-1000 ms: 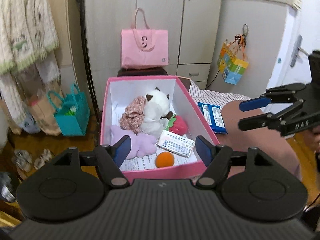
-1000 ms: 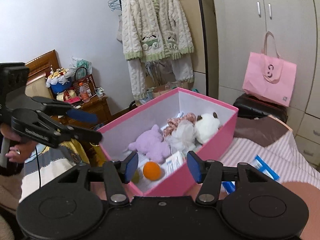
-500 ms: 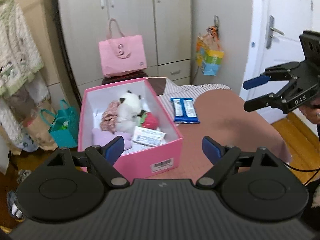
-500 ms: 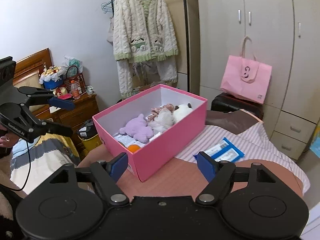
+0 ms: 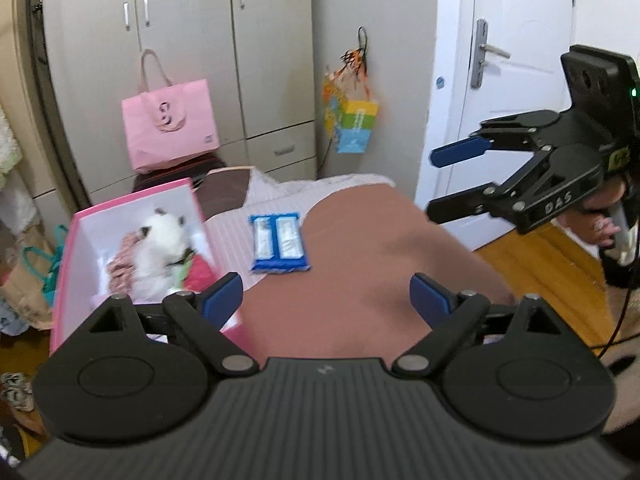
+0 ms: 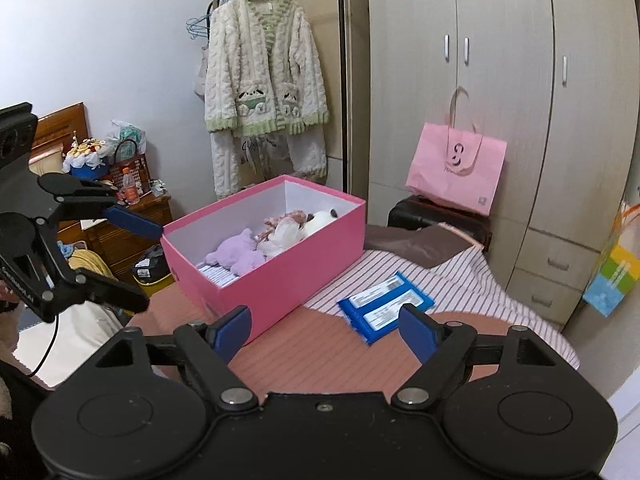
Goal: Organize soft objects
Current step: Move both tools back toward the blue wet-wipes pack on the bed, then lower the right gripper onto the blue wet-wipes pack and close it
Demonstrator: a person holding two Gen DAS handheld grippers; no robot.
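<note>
Where stripes meet brown — blue packet (image 6: 386,307) beside pink box (image 6: 280,280), unobstructed.

You can read "DAS" in pale letters on the right gripper (image 5: 434,184). The pink tote bag (image 6: 456,170) carries a curly monogram you can't make out, and the blue packet's (image 6: 386,306) label print is too small.

What I can't make out from here

My left view blurs the pink box (image 5: 132,248) and its toys; my right view hides the box floor behind its near wall.
</note>
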